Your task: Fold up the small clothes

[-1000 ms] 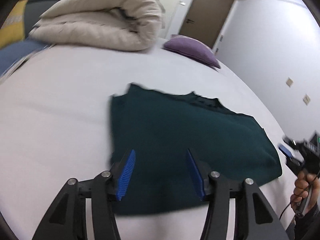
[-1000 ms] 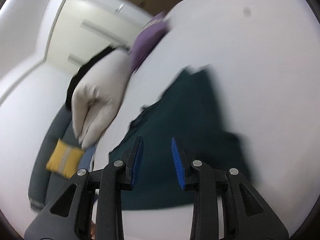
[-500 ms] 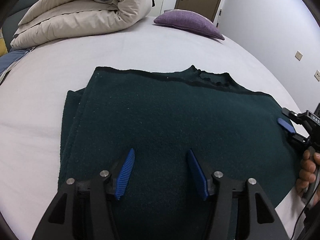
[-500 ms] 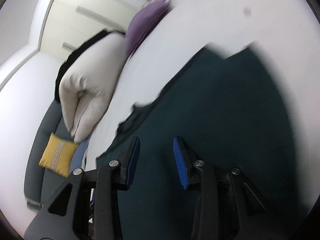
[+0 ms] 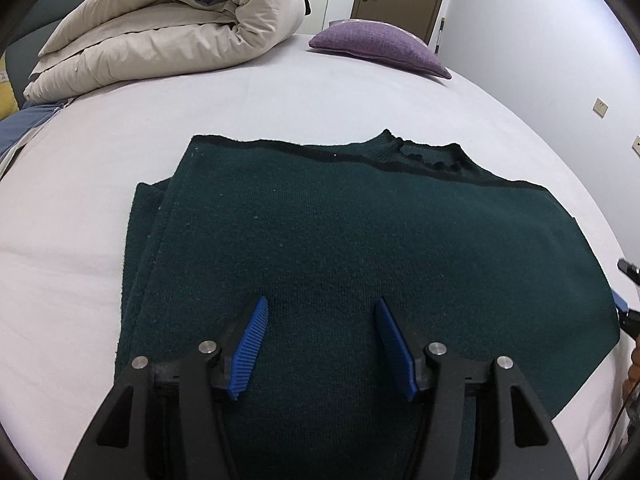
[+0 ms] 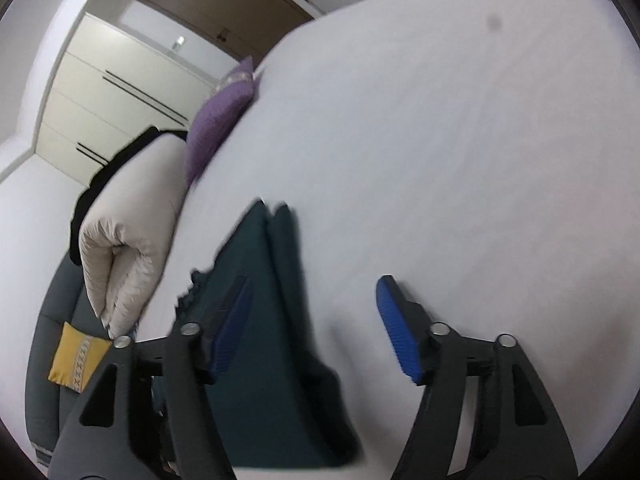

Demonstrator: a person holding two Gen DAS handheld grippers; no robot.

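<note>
Sweater (image 5: 340,248): dark green knit, lies flat on the bed, folded; neck edge at the far side, scalloped collar w/ a black band along that edge. A second layer peeks out along its left side. Fine fuzzy weave, small pale lint specks.
Bed sheet (image 5: 120,120): pale lilac-white, smooth, few soft creases. Holds the sweater near, the duvet and pillow far.
Left gripper (image 5: 320,344): over the near part of the sweater, blue ribbed pads spread apart, nothing pinched between them. Whether the tips touch the knit: can't tell.
Right gripper (image 6: 312,328): jaws have just been opening and now stand wide, released. Left pad is over the sweater's edge, right pad over bare sheet. In the left cam only its tip shows, cut off at the right border by a bit of a hand (image 5: 634,364).
Duvet (image 5: 168,28): cream, puffy, rolled in thick folds, far left.
Pillow (image 5: 376,44): purple, coarse weave, far right of the duvet.
Cushion (image 6: 78,360): yellow w/ a patterned stripe, on grey seat left of the bed.
Hard to see: right cam is motion-blurred; sweater's near edge is hidden behind gripper frames in both views.
</note>
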